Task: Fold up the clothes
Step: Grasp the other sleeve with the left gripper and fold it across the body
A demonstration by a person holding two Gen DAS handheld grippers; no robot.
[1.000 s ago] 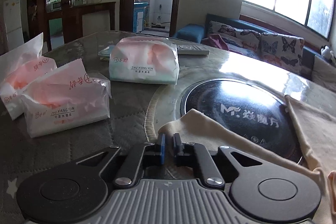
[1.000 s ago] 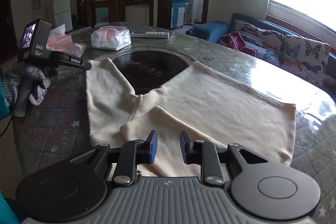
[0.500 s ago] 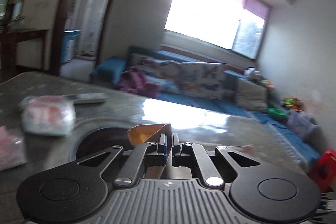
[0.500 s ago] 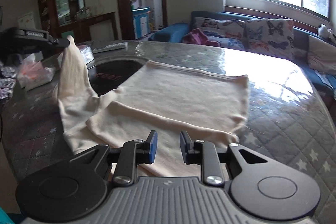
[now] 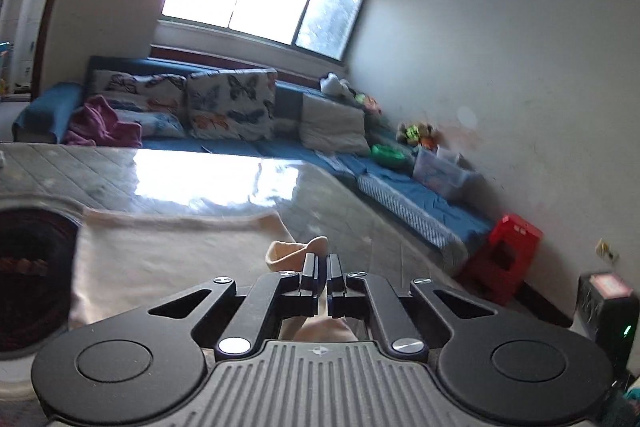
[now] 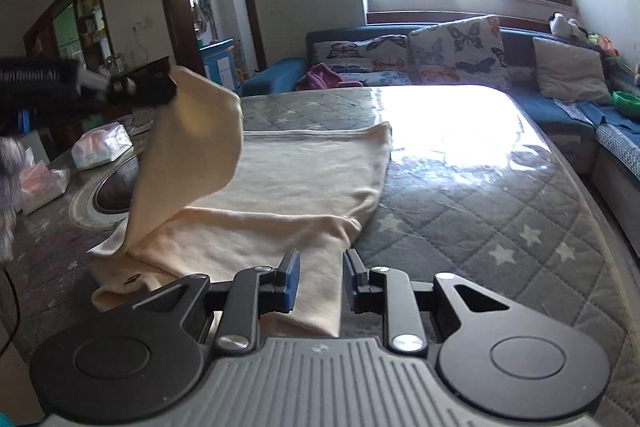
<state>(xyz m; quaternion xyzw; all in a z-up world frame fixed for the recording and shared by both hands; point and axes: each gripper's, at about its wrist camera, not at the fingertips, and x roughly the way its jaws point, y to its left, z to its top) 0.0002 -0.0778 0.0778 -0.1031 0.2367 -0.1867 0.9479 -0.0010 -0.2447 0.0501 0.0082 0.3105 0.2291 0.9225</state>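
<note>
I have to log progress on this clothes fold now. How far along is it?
Partly done. The near sleeve already lies folded across the cream garment on the table. In hand: the left gripper is shut on the other sleeve, lifted above the body. The right gripper is open, holding nothing. Left: laying that sleeve down, then folding the body.

- The counter [image 6: 500,195] wears a grey quilted cover with white stars under a glossy clear sheet.
- A cream garment [image 6: 280,187] lies spread across it.
- A round dark inset plate [image 6: 114,191] sits at its left.
- Tissue packs [image 6: 102,147] rest beyond that plate.
</note>
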